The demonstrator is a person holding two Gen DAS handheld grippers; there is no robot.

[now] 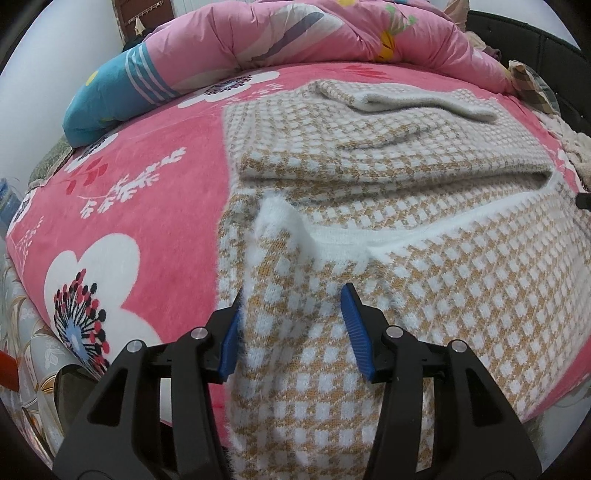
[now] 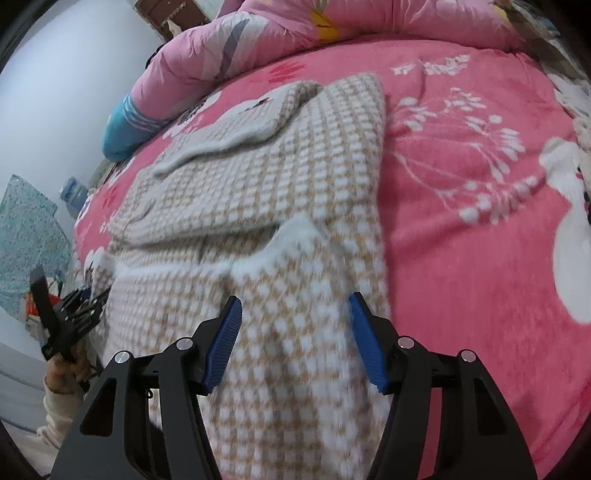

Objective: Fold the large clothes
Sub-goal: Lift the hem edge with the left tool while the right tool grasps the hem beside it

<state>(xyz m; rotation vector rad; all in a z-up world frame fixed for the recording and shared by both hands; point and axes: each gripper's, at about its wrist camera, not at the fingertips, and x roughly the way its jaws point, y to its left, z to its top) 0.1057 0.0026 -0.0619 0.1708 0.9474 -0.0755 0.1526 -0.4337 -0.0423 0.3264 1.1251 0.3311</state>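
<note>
A tan-and-white checked knit sweater lies flat on the bed, its sleeves folded across the far part of the body. Its fuzzy white neckline runs across just beyond both grippers. My left gripper points down at the sweater's left shoulder; its jaws stand apart, and rumpled knit lies between the blue pads without being pinched. My right gripper hovers over the right shoulder near the sweater's right edge, jaws likewise apart with fabric under them. A person's hand holds the left gripper at the right wrist view's left edge.
The bed is covered by a pink floral blanket. A rolled pink quilt with a blue end lies along the far side. The bed's edge drops away at the lower left. A dark headboard curves at the right.
</note>
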